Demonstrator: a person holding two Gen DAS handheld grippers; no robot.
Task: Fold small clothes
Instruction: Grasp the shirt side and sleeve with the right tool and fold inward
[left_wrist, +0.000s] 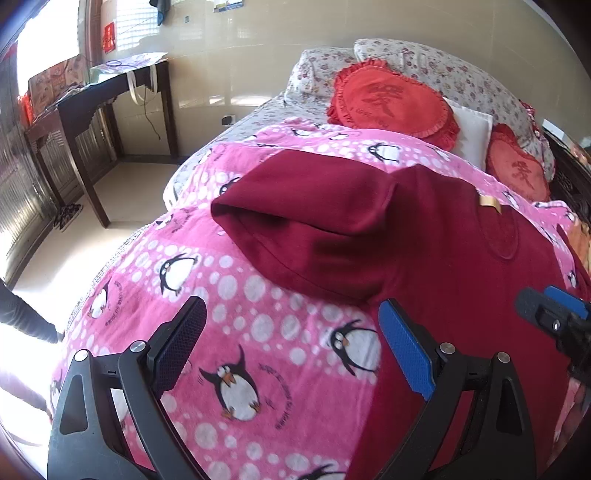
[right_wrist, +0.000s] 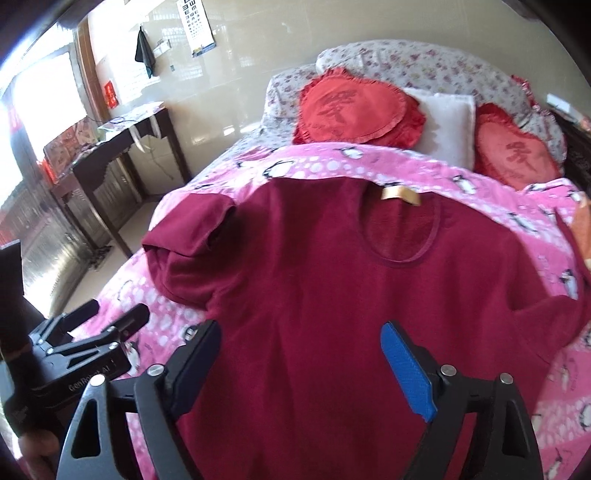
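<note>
A dark red shirt (right_wrist: 314, 280) lies flat on the pink penguin blanket (left_wrist: 229, 295), neckline and gold label (right_wrist: 400, 194) toward the pillows. Its left sleeve (left_wrist: 306, 218) is folded in over itself; it also shows in the right wrist view (right_wrist: 188, 240). My left gripper (left_wrist: 295, 325) is open and empty, above the blanket beside the shirt's left edge. My right gripper (right_wrist: 301, 343) is open and empty, above the shirt's lower body. The left gripper also shows in the right wrist view (right_wrist: 99, 325), and the right gripper shows in the left wrist view (left_wrist: 550, 306).
Two red heart cushions (right_wrist: 354, 110), a white pillow (right_wrist: 447, 125) and floral pillows (right_wrist: 424, 62) lie at the head of the bed. A dark wooden desk (left_wrist: 92, 110) stands by the window at left, with open floor (left_wrist: 122, 199) between it and the bed.
</note>
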